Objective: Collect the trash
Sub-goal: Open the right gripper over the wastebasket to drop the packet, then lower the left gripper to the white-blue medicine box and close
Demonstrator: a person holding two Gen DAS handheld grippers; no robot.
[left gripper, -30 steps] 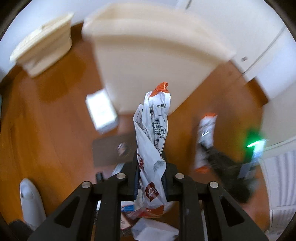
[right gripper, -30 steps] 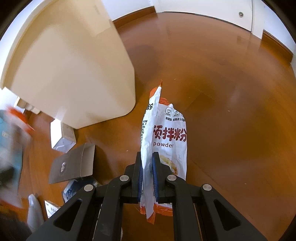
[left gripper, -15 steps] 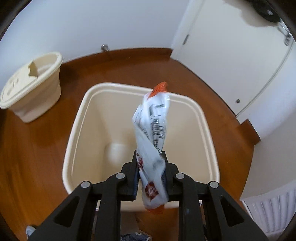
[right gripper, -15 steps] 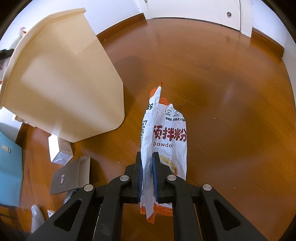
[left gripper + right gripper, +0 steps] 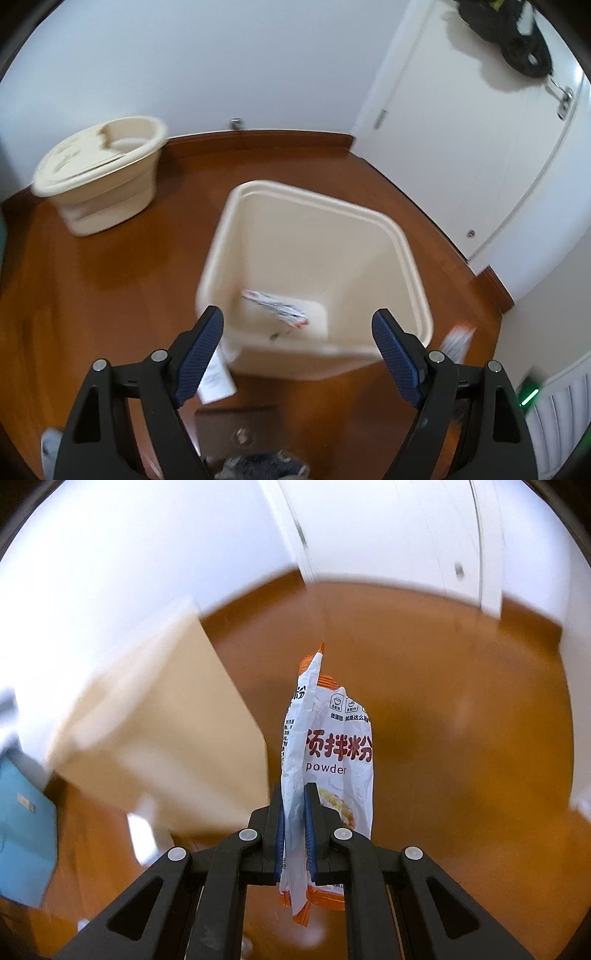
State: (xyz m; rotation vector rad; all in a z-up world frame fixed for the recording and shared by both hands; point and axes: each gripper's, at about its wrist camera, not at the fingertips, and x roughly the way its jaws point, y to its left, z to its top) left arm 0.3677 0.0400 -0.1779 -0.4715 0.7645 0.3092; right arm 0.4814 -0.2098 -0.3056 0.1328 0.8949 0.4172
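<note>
Blurring from motion smears much of both views, so the round cream bucket at the far left of the left wrist view keeps only a soft outline, and the papers on the wooden floor beneath the left gripper cannot be read. Its jaws have just been opening and now stand spread wide with nothing between the blue pads. Past them, the square cream bin stands open, and a crumpled white and red wrapper lies on its bottom, clear of the pads. An orange and white packet edge shows just beside the bin's right corner, too smeared to identify.

In the right wrist view, a blue box is cut off at the left edge, and the bin's side is a pale smear. The right gripper is pressed together, pinching an upright white and orange packet. The packet carries red Chinese characters above the word "powder"; its smaller print is too fine to read.
</note>
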